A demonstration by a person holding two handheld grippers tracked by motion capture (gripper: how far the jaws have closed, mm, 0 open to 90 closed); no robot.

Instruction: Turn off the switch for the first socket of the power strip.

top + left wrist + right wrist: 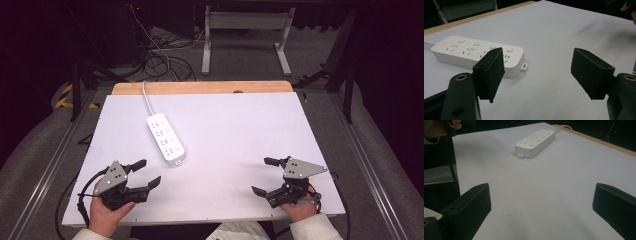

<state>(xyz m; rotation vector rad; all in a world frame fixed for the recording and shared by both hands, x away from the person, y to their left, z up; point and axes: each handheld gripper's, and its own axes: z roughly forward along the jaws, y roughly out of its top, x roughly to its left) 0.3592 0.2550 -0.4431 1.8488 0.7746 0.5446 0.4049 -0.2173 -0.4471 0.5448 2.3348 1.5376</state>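
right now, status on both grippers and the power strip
Left gripper open, empty. Right gripper open, empty. Power strip flat on the white board, untouched, nearer the left gripper. Nothing in the way.

The power strip [166, 139] lies on the table [240, 130], left of its middle, running slantwise from far-left to near-right; its cable [146, 98] leads off its far end and over the table's far edge. Nearer the person than the power strip and a little to its left sits the left gripper [149, 172], near it but apart, jaws toward it; the right gripper [265, 175] sits well to the right of the power strip, near the table's front edge
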